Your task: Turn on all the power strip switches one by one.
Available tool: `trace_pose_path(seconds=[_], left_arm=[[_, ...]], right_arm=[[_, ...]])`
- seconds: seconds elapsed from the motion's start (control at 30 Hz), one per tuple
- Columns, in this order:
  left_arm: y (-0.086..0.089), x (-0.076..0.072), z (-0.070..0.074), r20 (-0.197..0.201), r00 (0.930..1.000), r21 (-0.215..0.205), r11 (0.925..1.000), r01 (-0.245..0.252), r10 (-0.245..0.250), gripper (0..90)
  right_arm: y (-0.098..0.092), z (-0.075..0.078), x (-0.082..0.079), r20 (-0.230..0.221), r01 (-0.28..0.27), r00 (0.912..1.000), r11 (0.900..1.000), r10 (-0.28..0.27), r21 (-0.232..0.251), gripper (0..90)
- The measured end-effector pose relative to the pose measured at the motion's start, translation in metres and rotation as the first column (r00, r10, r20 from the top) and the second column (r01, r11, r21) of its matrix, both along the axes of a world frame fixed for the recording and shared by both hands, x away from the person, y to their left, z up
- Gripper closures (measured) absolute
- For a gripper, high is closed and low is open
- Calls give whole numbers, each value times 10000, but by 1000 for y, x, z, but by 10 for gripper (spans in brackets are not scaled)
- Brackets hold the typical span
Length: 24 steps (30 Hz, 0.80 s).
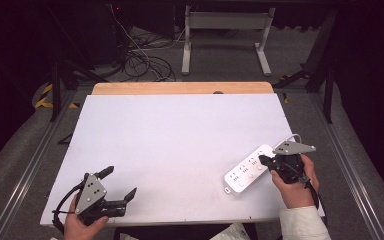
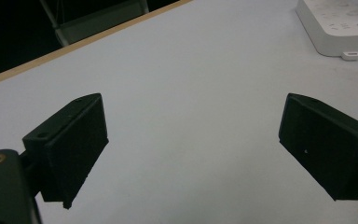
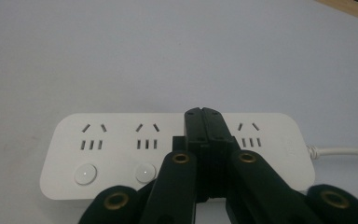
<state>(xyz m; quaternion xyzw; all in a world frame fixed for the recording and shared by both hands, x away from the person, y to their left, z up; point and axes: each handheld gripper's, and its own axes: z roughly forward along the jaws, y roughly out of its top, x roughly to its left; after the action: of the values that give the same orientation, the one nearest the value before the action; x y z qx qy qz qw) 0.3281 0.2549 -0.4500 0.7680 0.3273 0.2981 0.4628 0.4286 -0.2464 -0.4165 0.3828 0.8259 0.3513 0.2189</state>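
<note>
A white power strip (image 1: 244,173) with several sockets and round buttons lies near the right front of the white table (image 1: 180,135). My right gripper (image 1: 263,160) is shut with nothing between its jaws. In the right gripper view its closed tips (image 3: 203,115) sit over the power strip (image 3: 116,144), between the second and third sockets; whether they touch it I cannot tell. The strip's white cable (image 3: 345,151) leads off to the right. My left gripper (image 1: 122,181) is at the front left corner, open and empty above bare table (image 2: 191,135). The strip's end (image 2: 340,25) shows far off in the left gripper view.
A wooden strip (image 1: 180,88) borders the table's far edge. Beyond it on the floor are tangled cables (image 1: 142,62) and a white metal frame (image 1: 225,30). Metal rails (image 1: 35,160) run along both sides of the table.
</note>
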Motion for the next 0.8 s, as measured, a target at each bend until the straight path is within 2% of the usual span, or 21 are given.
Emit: trace_pose_path(seconds=[0.27,0.33,0.37,0.43,0.67,0.8], left_arm=[[0,0,0,3,10000,-10,10000,-18,18,83],[0,0,0,12,10000,33,10000,-29,29,83],[0,0,0,12,10000,34,10000,-31,31,83],[0,0,0,13,10000,20,10000,-32,32,83],[0,1,0,24,10000,62,10000,-40,40,83],[0,0,0,5,10000,51,10000,-47,47,83]], right_arm=[[4,0,1,107,-91,9999,9998,93,-150,900],[5,-1,1,328,-363,9988,9992,369,-187,900],[6,-4,3,493,-301,9983,9988,319,-376,900],[5,-6,4,507,-268,9983,9987,290,-445,900],[-7,-10,17,346,374,9987,9987,-362,-350,900],[-14,-13,24,157,716,9974,9960,-709,-529,900]])
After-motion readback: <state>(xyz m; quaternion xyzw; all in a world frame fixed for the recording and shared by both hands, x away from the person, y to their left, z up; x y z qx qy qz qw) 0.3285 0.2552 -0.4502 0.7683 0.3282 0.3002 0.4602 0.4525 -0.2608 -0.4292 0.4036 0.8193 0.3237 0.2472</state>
